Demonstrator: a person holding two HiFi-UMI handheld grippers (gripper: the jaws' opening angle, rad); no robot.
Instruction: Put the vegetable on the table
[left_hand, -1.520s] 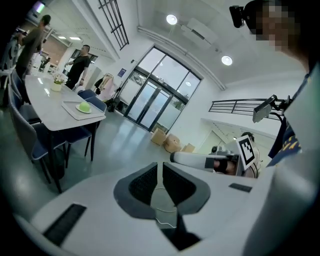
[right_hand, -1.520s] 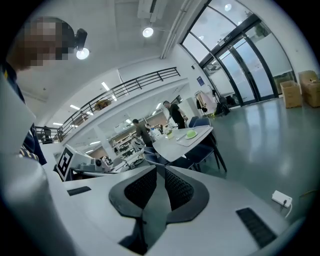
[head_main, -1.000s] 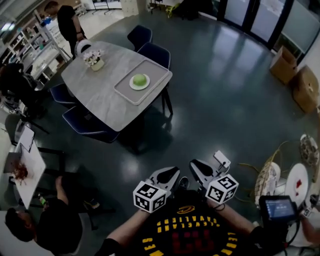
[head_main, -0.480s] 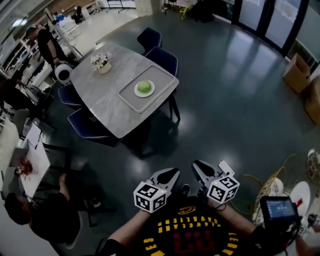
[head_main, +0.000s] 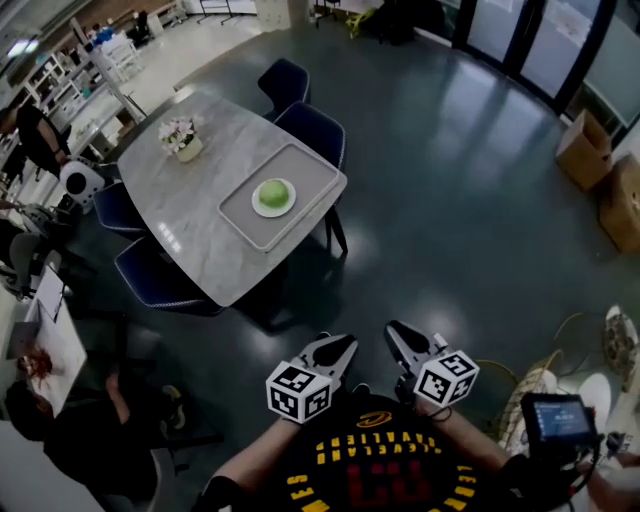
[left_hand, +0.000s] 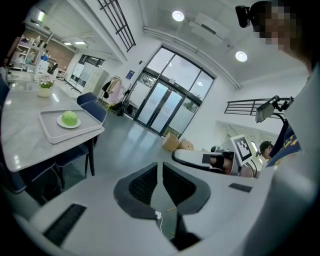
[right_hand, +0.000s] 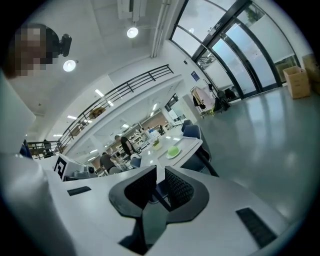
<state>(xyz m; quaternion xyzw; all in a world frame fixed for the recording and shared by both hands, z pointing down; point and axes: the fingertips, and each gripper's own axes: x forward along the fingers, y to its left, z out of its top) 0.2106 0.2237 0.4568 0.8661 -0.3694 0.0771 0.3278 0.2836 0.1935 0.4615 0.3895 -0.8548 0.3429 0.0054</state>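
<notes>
A round green vegetable (head_main: 273, 192) lies on a white plate on a grey tray (head_main: 243, 212), near the edge of a marble-grey table (head_main: 190, 225) far ahead of me. Both gripper views also catch the vegetable (left_hand: 69, 118) (right_hand: 173, 150) at a distance. My left gripper (head_main: 338, 345) and right gripper (head_main: 396, 332) hang close to my chest over the dark floor, well short of the table. Each has its jaws drawn together with only a thin slit and nothing between them. The left gripper (left_hand: 162, 174) and right gripper (right_hand: 160, 176) point toward the table.
A flower pot (head_main: 183, 138) stands at the table's far end. Blue chairs (head_main: 313, 128) ring the table. A seated person (head_main: 85, 440) and a small white table (head_main: 50, 335) are at the left. Cardboard boxes (head_main: 583, 150) sit at the right, and cables and plates (head_main: 620, 325) lie lower right.
The head view has swung, so the table sits slightly lower and further left than half a second ago. A standing person at the far left has walked off. Both grippers stay put.
</notes>
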